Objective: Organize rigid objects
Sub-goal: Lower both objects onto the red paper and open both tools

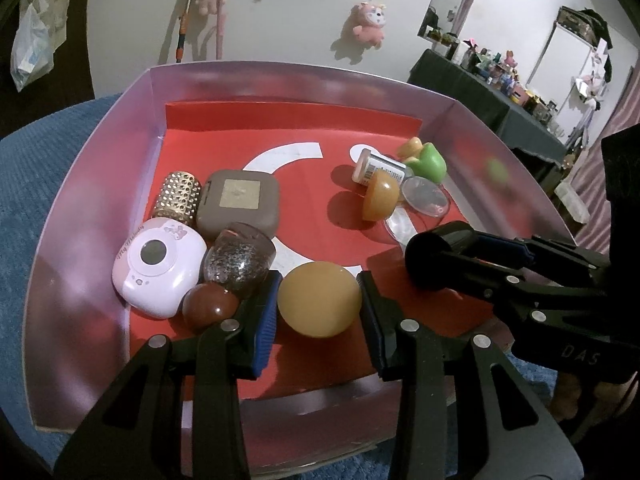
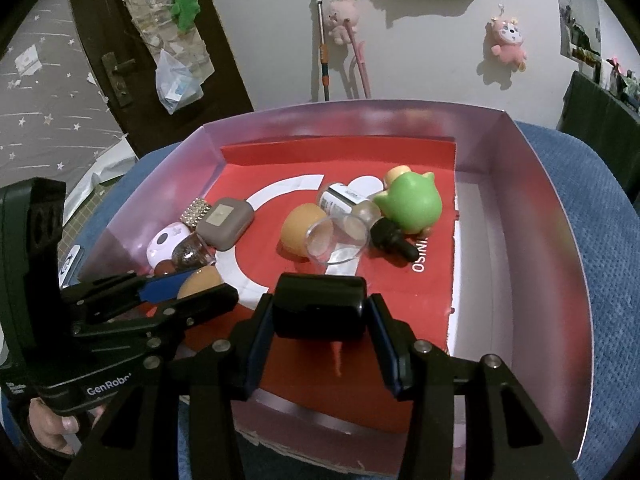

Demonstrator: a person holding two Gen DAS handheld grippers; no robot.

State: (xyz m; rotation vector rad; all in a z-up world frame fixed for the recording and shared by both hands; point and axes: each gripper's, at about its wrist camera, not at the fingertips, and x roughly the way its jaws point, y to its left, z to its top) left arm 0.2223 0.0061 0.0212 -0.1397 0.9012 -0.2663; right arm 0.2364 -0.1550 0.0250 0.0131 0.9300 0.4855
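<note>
Blue textured cloth (image 2: 600, 240) underfoot; white wall with pink plush toys (image 2: 508, 40) beyond. Left gripper (image 1: 319, 304) clamped on tan ball (image 1: 319, 299), low over tray's near edge. Right gripper (image 2: 320, 312) clamped on black cylinder (image 2: 320, 306). Pink-walled tray (image 2: 540, 200), red floor: pink gadget (image 1: 158, 266), brown case (image 1: 240, 202), green frog toy (image 2: 412, 204).

The box (image 1: 96, 184) sits on a cushion (image 1: 44, 168) and holds everything. At its left side, a perforated cylinder (image 1: 178, 194) lies farthest back, a square case (image 1: 240, 204) beside it on the right, a toy camera (image 1: 158, 266) in front. A glitter dome (image 1: 240, 258) and a small ball (image 1: 210, 306) lie just right of the camera. At the right rear, a bottle (image 1: 378, 166), a frog figure (image 1: 428, 162) and a half-shell (image 1: 380, 196) cluster together.
</note>
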